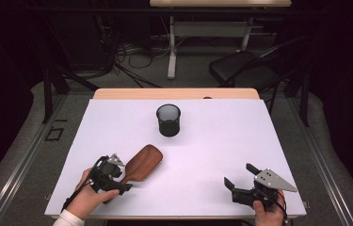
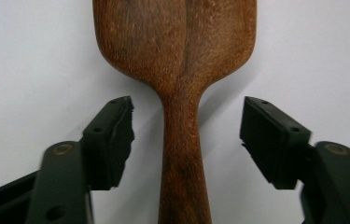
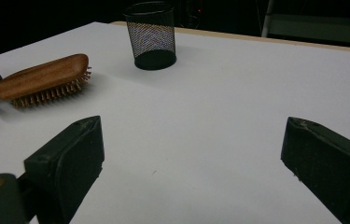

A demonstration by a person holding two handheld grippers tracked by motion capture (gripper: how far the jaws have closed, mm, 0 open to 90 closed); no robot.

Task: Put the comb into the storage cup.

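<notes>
Jaws of the left gripper (image 2: 186,140) stand part-way apart on either side of the wooden hairbrush (image 2: 182,93); its handle runs up between the 2 pads, with a gap on each side, neither pad touching the wood; the paddle head lies just beyond the tips, bristles down on the white table (image 1: 221,141); jaws of the right gripper (image 3: 191,158) gape wide over bare table, nothing between them; ahead of them, well apart, stands a black mesh cup (image 3: 153,35).
</notes>
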